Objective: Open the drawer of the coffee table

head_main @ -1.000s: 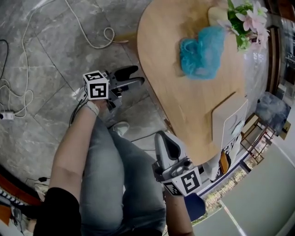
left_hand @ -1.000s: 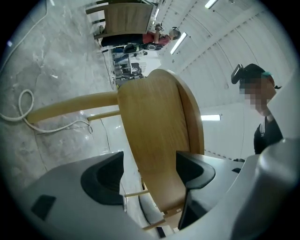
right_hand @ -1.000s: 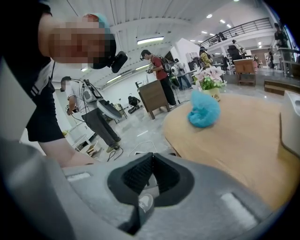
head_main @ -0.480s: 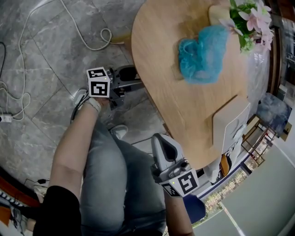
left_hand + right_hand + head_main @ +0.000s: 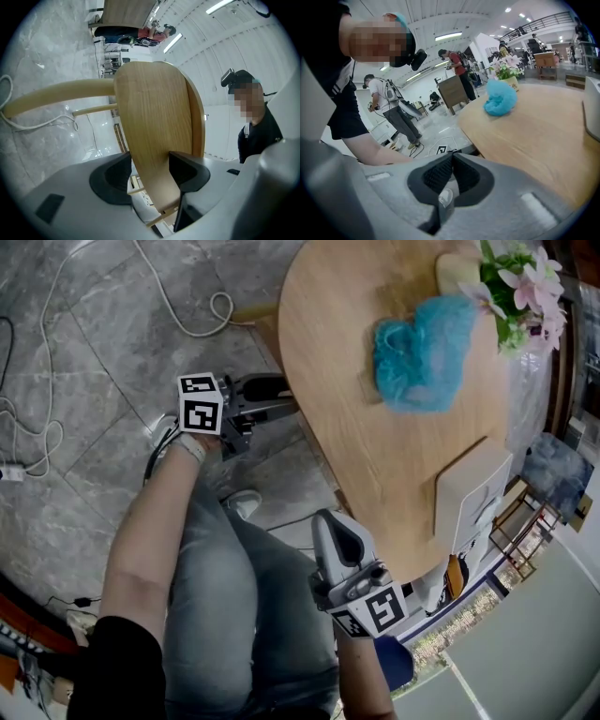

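Observation:
The coffee table (image 5: 394, 456) has a rounded light-wood top. My left gripper (image 5: 281, 396) reaches in at its left rim, fingertips tucked under the edge. In the left gripper view a curved wooden panel (image 5: 154, 108) under the top runs between the jaws of the left gripper (image 5: 150, 159). I cannot tell if it is the drawer's front. The jaws have just been closing, and both dark pads (image 5: 185, 168) now sit against the panel. My right gripper (image 5: 342, 535) hangs over the person's lap by the table's near edge. Its jaws (image 5: 451, 157) are shut on nothing.
On the table lie a blue fluffy bundle (image 5: 427, 352), a pot of pink flowers (image 5: 520, 287) and a white flat box (image 5: 473, 488). A white cable (image 5: 187, 315) loops over the grey stone floor. A curved wooden leg (image 5: 61, 93) runs out under the top. People stand farther off (image 5: 393, 112).
The left gripper has edged a little toward the table's rim, and its fingertips now reach under the edge. The right gripper stays in nearly the same spot.

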